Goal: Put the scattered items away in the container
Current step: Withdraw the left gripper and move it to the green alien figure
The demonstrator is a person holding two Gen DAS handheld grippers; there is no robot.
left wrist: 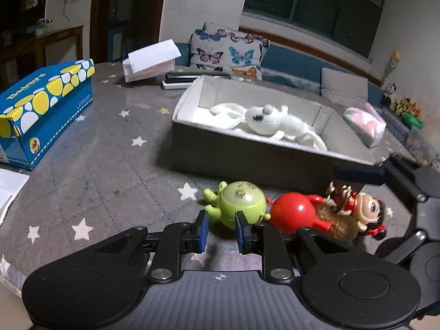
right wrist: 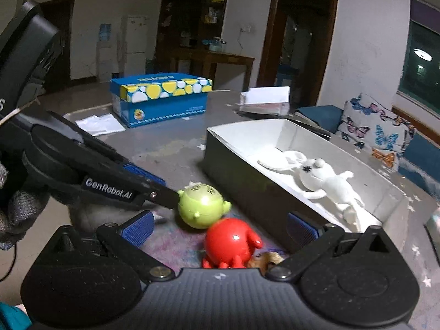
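Note:
A green round toy (left wrist: 242,203) lies on the grey star-patterned table in front of the open grey box (left wrist: 247,156). A red round toy (left wrist: 293,211) and a doll figure (left wrist: 363,214) lie to its right. A white plush toy (left wrist: 272,121) lies inside the box. My left gripper (left wrist: 220,231) is open, its jaws a small gap apart, right behind the green toy and touching nothing. In the right wrist view my right gripper (right wrist: 218,228) is wide open above the red toy (right wrist: 231,242), with the green toy (right wrist: 202,206) and the box (right wrist: 247,184) ahead.
A blue and yellow carton (left wrist: 41,110) stands at the left of the table. A white paper box (left wrist: 150,63) and dark books sit at the back. White paper (left wrist: 8,189) lies at the left edge. A sofa with a butterfly cushion (left wrist: 228,49) stands behind.

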